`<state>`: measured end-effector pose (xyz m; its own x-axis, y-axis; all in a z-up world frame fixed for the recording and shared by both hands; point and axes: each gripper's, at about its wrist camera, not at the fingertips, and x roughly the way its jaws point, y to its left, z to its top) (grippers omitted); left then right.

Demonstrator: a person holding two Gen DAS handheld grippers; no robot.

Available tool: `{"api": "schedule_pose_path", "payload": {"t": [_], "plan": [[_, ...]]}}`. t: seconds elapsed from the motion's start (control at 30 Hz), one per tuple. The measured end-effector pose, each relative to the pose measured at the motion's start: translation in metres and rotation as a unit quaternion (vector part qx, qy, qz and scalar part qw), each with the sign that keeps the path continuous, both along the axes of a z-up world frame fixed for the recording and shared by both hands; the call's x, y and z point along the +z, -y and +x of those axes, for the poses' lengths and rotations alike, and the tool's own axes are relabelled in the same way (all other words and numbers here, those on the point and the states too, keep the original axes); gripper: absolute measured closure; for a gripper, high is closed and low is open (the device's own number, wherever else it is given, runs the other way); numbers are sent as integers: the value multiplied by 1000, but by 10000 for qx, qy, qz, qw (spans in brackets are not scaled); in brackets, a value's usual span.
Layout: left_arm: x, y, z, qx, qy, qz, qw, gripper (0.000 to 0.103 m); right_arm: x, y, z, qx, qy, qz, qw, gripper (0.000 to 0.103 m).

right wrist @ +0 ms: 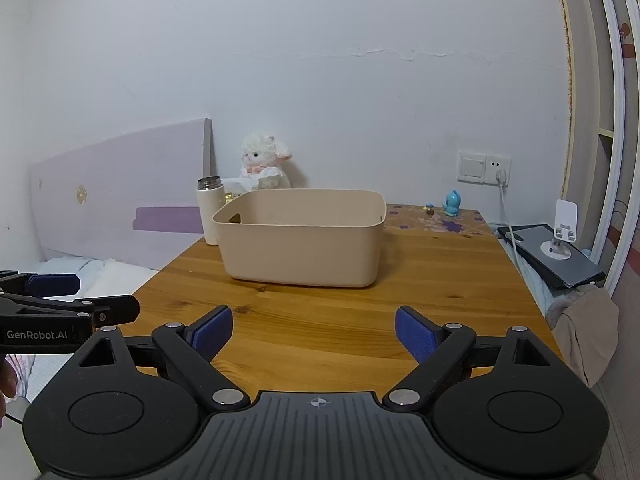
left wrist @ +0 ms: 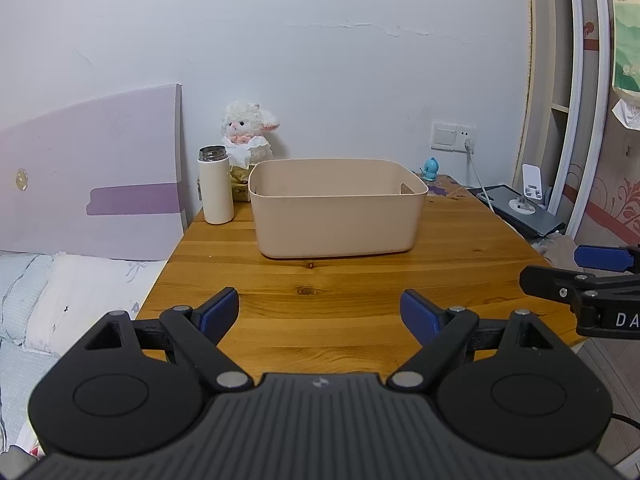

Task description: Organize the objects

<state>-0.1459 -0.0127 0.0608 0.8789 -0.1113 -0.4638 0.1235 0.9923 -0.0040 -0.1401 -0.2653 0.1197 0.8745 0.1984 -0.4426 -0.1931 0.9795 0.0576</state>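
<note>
A beige plastic bin [left wrist: 336, 224] [right wrist: 300, 252] stands on the wooden table [left wrist: 460, 264] [right wrist: 440, 280], towards its back. My left gripper [left wrist: 320, 304] [right wrist: 106, 294] hovers over the table's near left part, open, with nothing between its blue pads. To its right, my right gripper [right wrist: 314, 320] [left wrist: 554, 267] is also open and empty. Both point at the bin from well short of it. A white flask [left wrist: 216, 188] [right wrist: 207, 216] stands left of the bin. A white plush lamb [left wrist: 248, 132] [right wrist: 264, 160] sits behind it by the wall. A small blue figurine [left wrist: 431, 168] [right wrist: 452, 203] stands at the back right.
A bed with a pillow [left wrist: 80, 296] and a lilac headboard [left wrist: 100, 184] borders the table's left edge. Off the right edge lies a dark tablet [right wrist: 560, 256] with a white phone stand [right wrist: 564, 224] on it. A charging cable [right wrist: 505, 208] hangs from the wall socket.
</note>
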Motion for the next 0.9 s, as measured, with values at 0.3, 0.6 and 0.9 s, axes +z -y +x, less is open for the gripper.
{"api": "schedule_pose_path", "payload": {"t": [0.3, 0.6, 0.9], "plan": [[0, 0, -7, 5, 28, 15, 10000, 9, 1, -1, -5, 35, -7, 26, 10000, 12], [1, -2, -12, 52, 20, -15, 10000, 8, 0, 0, -5, 39, -19, 46, 10000, 12], [1, -5, -9, 80, -31, -39, 10000, 8, -3, -2, 0, 33, -84, 41, 10000, 12]]}}
